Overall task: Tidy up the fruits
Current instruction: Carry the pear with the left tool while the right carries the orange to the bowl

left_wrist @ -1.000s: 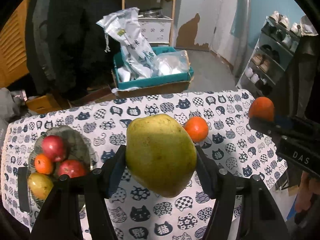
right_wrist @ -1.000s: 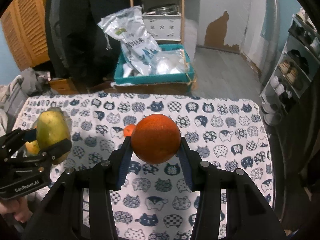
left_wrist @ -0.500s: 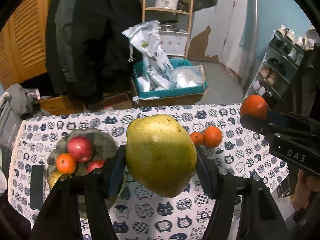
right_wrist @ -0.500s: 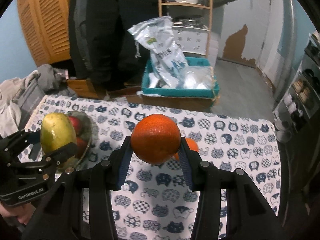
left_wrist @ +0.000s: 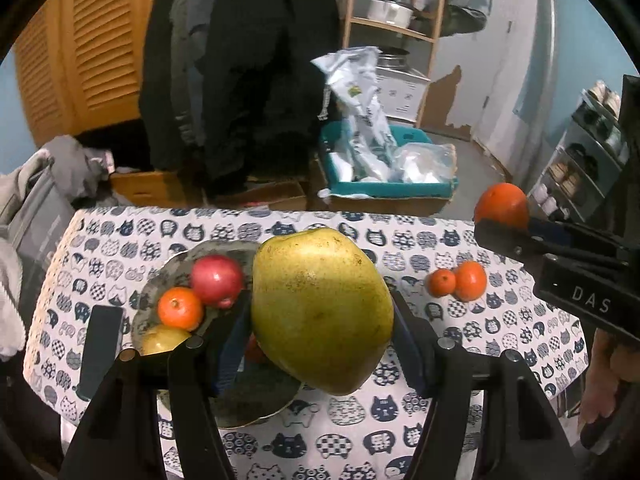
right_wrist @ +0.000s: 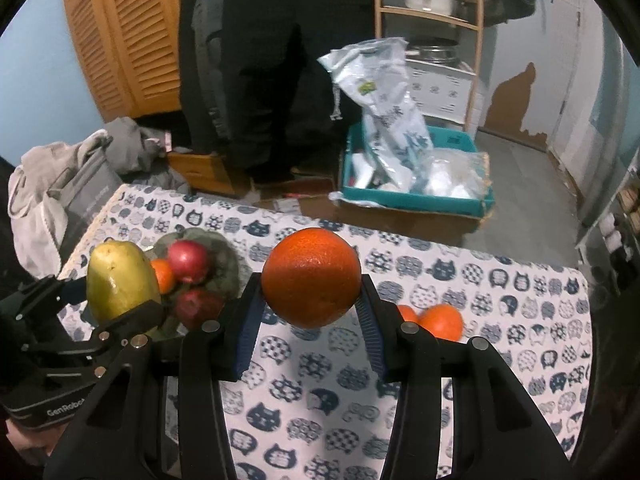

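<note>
The grey-green round dish [left_wrist: 176, 264] on the cat-print tablecloth [left_wrist: 400, 412] is taken as the landmark. On it lie a red apple [left_wrist: 217, 280], a small orange mandarin [left_wrist: 180, 307] and a yellow-green fruit [left_wrist: 165, 340]; a further dark red fruit [right_wrist: 197, 307] is seen on it from the right wrist view. A flat black object [left_wrist: 99, 346] lies just left of the dish.

The large yellow-green pear [left_wrist: 322, 312] is pinched between the pads of the left gripper [left_wrist: 322, 338], above the dish's right side. For a good placement, the pear is best lowered onto the bare near part of the dish, clear of the apple and mandarin, and released only once it is resting, since its rounded body would probably roll.

To the right of the dish, the large orange [right_wrist: 311, 278] is clamped by the right gripper [right_wrist: 310, 320], above bare cloth. It is best held back until the left gripper has cleared the dish, so that the tools do not collide.

Well right of the dish, two small mandarins [left_wrist: 458, 281] sit touching on the cloth, not yet collected.
</note>
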Demonstrator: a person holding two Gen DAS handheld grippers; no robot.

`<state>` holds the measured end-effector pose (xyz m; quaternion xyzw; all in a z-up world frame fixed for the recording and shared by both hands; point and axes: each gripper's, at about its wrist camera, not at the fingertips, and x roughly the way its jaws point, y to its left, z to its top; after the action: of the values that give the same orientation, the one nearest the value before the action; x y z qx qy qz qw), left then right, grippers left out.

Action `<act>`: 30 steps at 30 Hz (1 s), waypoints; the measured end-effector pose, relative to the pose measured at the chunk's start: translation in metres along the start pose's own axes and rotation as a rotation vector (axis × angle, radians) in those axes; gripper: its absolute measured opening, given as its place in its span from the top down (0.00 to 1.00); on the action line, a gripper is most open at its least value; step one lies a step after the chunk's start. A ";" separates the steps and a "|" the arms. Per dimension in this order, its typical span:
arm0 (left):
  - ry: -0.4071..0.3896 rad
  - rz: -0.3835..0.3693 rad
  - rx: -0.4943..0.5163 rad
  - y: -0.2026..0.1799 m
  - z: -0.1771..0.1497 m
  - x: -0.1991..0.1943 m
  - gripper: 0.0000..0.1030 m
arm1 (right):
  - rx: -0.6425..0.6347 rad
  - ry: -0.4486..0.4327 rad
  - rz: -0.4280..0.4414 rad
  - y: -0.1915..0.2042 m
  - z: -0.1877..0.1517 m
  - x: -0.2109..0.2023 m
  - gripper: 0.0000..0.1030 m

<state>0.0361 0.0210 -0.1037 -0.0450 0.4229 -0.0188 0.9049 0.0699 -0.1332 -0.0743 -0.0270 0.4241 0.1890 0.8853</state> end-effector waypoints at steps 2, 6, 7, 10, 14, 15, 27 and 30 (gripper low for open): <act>0.002 0.008 -0.011 0.008 -0.002 0.000 0.35 | -0.006 0.005 0.011 0.007 0.002 0.006 0.56; 0.012 0.024 -0.035 0.024 -0.004 0.002 0.35 | -0.028 0.018 0.029 0.025 0.006 0.018 0.56; 0.014 0.029 -0.043 0.029 -0.006 0.002 0.35 | -0.036 0.021 0.034 0.029 0.007 0.021 0.56; 0.020 0.042 -0.059 0.040 -0.008 0.004 0.35 | -0.054 0.029 0.046 0.042 0.008 0.028 0.56; 0.026 0.057 -0.083 0.055 -0.011 0.006 0.35 | -0.073 0.042 0.061 0.058 0.010 0.038 0.56; 0.028 0.060 -0.090 0.059 -0.012 0.006 0.35 | -0.078 0.047 0.064 0.062 0.010 0.041 0.56; 0.114 0.090 -0.134 0.094 -0.032 0.036 0.35 | -0.119 0.140 0.091 0.095 -0.002 0.084 0.56; 0.160 0.080 -0.164 0.103 -0.040 0.049 0.35 | -0.115 0.168 0.096 0.096 -0.007 0.095 0.56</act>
<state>0.0365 0.1175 -0.1769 -0.1004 0.4955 0.0487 0.8614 0.0843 -0.0160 -0.1403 -0.0733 0.4861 0.2521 0.8336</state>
